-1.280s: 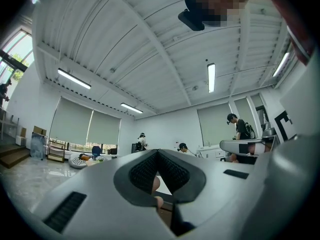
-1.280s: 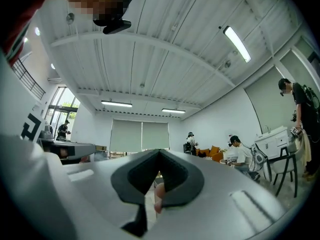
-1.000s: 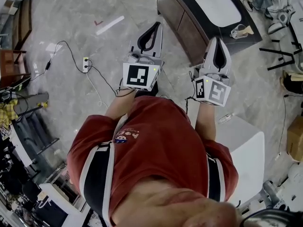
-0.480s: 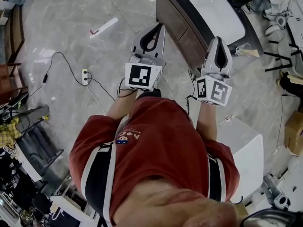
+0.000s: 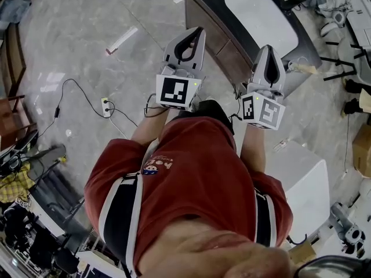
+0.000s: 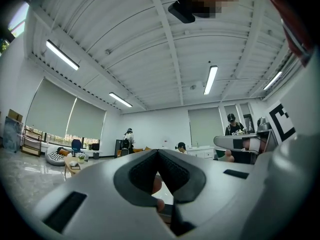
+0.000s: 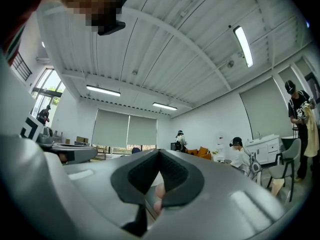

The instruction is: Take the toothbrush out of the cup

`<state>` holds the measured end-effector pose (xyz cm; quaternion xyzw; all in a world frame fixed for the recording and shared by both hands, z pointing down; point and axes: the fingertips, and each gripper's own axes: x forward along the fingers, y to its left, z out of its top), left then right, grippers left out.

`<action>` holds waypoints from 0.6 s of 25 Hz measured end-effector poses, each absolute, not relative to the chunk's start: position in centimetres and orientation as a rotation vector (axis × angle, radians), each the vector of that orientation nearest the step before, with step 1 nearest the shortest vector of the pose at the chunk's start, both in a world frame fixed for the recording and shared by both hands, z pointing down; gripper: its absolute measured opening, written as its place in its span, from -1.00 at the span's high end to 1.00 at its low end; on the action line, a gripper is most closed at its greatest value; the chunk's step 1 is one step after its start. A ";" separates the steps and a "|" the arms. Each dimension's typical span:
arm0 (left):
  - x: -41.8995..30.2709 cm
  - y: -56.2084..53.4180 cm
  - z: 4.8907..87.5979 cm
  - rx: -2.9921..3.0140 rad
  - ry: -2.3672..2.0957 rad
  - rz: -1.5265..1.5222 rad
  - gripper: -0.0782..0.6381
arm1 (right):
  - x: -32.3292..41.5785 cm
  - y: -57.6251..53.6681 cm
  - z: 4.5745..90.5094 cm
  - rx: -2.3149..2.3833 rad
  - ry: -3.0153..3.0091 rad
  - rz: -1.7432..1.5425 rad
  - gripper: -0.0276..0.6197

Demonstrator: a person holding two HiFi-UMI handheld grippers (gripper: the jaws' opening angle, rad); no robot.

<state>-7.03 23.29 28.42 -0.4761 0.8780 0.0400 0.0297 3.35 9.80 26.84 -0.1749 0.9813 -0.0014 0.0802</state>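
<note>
left gripper (image 5: 196, 33): upper centre, jaws pressed together, empty. right gripper (image 5: 268, 50): right of it, likewise closed, empty. toothbrush, cup: in no view. dark counter (image 5: 211, 25): upper right, beyond gripper tips. step: find cup first; part jaws before reaching; lift toothbrush straight up.

Open office-lab: ceiling strip lights (image 6: 211, 79), roller blinds (image 7: 125, 128), floor power strip (image 5: 106, 106)

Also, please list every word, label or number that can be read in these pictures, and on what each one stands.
Nothing can be read plainly.
Shirt badge: lettering too blurred to read.
Left gripper and right gripper: square marker patterns only, no words.
</note>
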 end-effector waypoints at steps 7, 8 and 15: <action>-10.1 19.8 29.3 -1.489 2.700 0.087 0.76 | 0.4 5.9 28.4 -0.555 2.918 -0.047 0.89; -10.8 19.2 29.3 -1.488 2.699 0.083 0.76 | -0.2 5.2 28.5 -0.553 2.917 -0.047 0.89; -15.1 13.6 28.2 -1.502 2.681 0.055 0.76 | -4.4 -0.6 29.0 -0.570 2.903 -0.087 0.89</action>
